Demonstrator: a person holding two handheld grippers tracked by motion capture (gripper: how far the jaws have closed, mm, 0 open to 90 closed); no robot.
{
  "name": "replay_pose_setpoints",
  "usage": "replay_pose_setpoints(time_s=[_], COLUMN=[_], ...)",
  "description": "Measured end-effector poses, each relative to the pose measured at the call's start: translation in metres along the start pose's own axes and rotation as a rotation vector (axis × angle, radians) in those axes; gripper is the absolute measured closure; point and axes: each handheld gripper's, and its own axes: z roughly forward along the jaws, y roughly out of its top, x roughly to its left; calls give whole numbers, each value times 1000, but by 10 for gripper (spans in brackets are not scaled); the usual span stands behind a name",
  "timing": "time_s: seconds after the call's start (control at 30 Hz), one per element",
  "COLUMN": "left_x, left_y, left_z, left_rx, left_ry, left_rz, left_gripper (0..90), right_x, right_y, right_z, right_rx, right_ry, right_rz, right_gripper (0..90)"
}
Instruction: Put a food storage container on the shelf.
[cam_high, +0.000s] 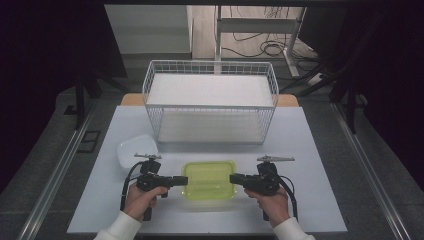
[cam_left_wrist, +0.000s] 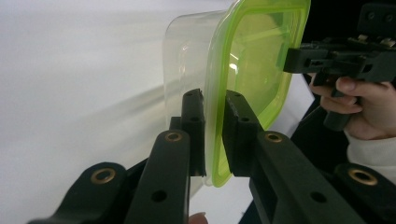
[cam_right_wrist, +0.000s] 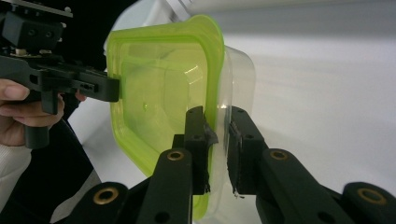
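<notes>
A clear plastic container with a translucent green lid sits at the front middle of the white table. My left gripper comes in from its left side, jaws closed on the lid's rim. From the opposite side my right gripper pinches the rim the same way. Each gripper view shows the other gripper, held in a hand, at the container's far edge. I cannot tell whether the container rests on the table or hangs just above it.
A white wire basket with a white board inside stands at the back middle of the table. A white bowl-like dish lies just behind my left gripper. Cables and a desk frame lie on the floor beyond the table.
</notes>
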Motion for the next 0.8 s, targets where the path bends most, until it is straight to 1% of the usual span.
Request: replay_pose_setpoints(time_s=[0.17, 0.2, 0.27, 0.47, 0.57, 0.67, 0.8], left_x=[-10, -11, -13, -16, -18, -18, -17], left_y=[3, 4, 4, 4, 6, 8, 9], left_z=[-9, -10, -12, -13, -14, -14, -13], left_rx=[-26, -30, -34, -38, -42, -40, -36], left_ry=[0, 0, -7, 0, 4, -5, 3], left_rz=[32, 39, 45, 56, 64, 59, 55], left_gripper=[800, 800, 800, 800, 800, 800, 800], right_x=[11, 14, 16, 22, 23, 24, 24], right_y=[7, 8, 9, 12, 13, 14, 16], right_z=[-9, -11, -13, -17, -18, -19, -19], right_rx=[-38, -49, -52, -62, -64, -69, -68], right_ry=[1, -3, -5, -20, -21, -21, -29], right_rz=[-60, -79, -83, -116, -117, -122, -127], right_gripper=[788, 788, 788, 788, 788, 787, 787])
